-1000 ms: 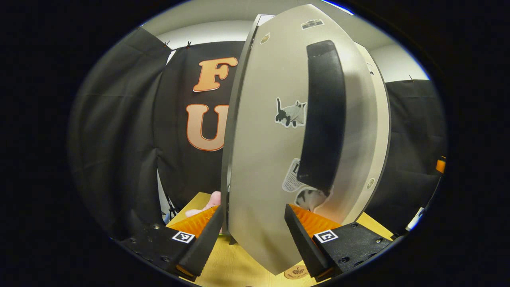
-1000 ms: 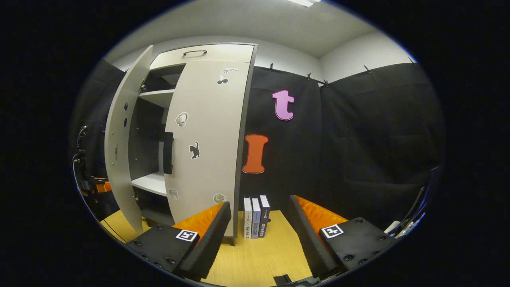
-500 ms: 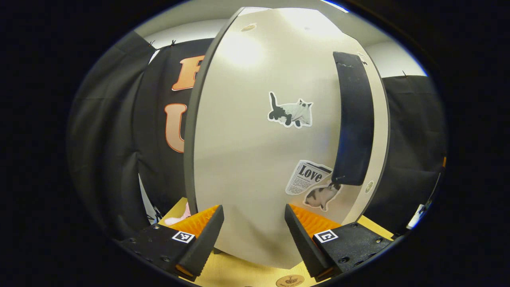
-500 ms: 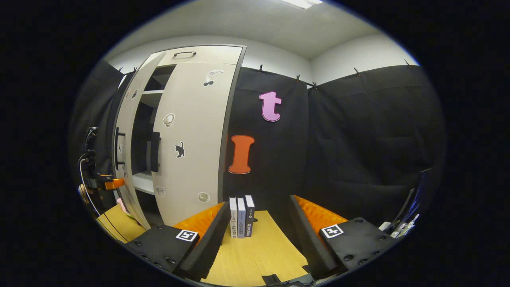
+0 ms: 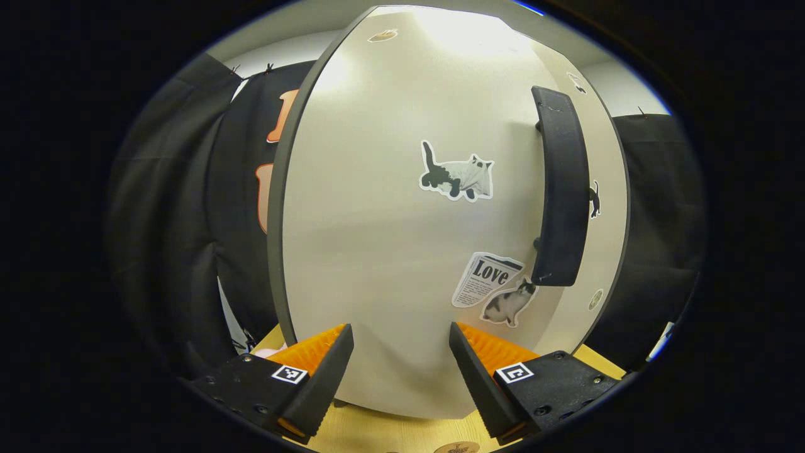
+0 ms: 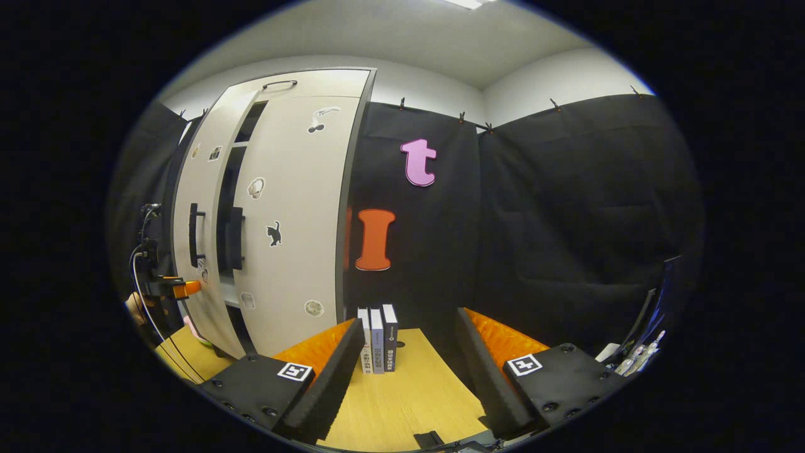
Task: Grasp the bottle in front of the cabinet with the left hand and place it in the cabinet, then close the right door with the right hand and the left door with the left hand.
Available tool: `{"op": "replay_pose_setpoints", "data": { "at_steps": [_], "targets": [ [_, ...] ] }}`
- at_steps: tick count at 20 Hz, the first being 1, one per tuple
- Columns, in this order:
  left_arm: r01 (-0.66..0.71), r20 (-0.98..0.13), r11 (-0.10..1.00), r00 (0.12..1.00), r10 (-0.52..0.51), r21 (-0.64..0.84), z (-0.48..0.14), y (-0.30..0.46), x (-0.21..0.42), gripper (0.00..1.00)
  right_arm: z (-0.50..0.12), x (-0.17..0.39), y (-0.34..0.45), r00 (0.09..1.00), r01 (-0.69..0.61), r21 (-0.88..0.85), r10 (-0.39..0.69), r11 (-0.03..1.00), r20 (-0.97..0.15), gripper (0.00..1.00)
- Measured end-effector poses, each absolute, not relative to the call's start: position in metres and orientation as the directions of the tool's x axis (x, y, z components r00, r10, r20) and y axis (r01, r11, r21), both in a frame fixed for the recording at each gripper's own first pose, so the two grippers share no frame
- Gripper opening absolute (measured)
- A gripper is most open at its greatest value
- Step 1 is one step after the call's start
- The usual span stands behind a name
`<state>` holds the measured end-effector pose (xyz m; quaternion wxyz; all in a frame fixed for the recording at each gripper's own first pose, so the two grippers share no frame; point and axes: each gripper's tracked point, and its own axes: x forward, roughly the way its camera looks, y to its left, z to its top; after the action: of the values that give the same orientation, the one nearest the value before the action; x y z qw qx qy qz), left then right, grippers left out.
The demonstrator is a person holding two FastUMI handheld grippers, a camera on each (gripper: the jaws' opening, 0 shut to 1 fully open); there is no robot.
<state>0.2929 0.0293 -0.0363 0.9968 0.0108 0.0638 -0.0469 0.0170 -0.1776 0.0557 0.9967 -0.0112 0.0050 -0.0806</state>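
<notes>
Left gripper [image 5: 401, 368] is sitting spread open, nothing between its fingers, right up against the left door [image 5: 402, 239]. The pale panel is lying dead ahead of both fingertips; can't tell whether they're actually touching it. The door's black handle [image 5: 561, 195] is standing up and to the right of that gripper, well off its centreline.

From the right gripper view, the left door is looking nearly shut: a narrow dark gap is showing between it and the right door [image 6: 295, 220], which is lying flush with the cabinet [image 6: 314, 80].

Handling, my read: the door is a stiff flat board on hinges, light to swing, with a smooth face, so fingers could slide. No need to pinch anything; a flat push on the panel near the handle edge, far from the hinge, should take the least force. Slamming looks like the one risk.

Right gripper [image 6: 407, 377] is also hanging open and empty, low over the wooden table [image 6: 409, 402], with the cabinet off to its upper left and a few books [image 6: 377, 338] just ahead.

Bottle: presumably inside, can't confirm.
</notes>
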Motion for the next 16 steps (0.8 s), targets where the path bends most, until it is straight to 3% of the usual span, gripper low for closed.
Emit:
{"op": "replay_pose_setpoints", "data": {
  "at_steps": [10, 16],
  "targets": [
    [0.068, -0.153, 0.997, 0.986, -0.061, 0.043, -0.034, 0.029, 0.298, 0.94, 0.05, 0.046, -0.175, 0.992, 0.123, 0.006, -0.123, 0.992, -0.032, 0.97],
    [0.114, -0.177, 0.993, 0.978, -0.107, 0.029, -0.018, 0.025, 0.264, 0.94, 0.057, 0.058, -0.155, 0.998, 0.065, 0.02, -0.064, 0.998, -0.025, 0.97]
  ]
}}
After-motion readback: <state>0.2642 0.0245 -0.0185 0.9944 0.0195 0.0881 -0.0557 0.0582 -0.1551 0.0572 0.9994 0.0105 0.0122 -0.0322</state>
